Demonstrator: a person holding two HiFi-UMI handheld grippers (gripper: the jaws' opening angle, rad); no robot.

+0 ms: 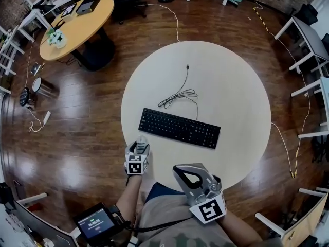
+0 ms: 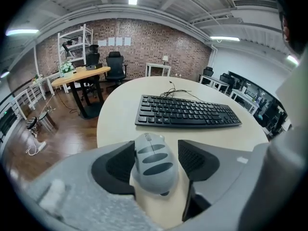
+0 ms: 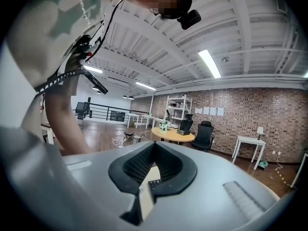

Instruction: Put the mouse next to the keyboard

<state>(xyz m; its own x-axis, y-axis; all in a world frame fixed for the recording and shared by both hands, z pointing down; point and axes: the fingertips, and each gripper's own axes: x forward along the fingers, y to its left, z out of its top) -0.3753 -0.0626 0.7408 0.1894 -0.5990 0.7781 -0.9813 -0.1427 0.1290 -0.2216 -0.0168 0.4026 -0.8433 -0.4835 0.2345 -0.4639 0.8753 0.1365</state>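
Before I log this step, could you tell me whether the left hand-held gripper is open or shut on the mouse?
Open: the left hand-held gripper straddles the mouse, with a clear gap beside one pad.

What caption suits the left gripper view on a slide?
Grey mouse on the table between the jaws of the open left gripper, black keyboard beyond.

In the head view the mouse is largely covered by the left hand-held gripper; its underside is hidden.
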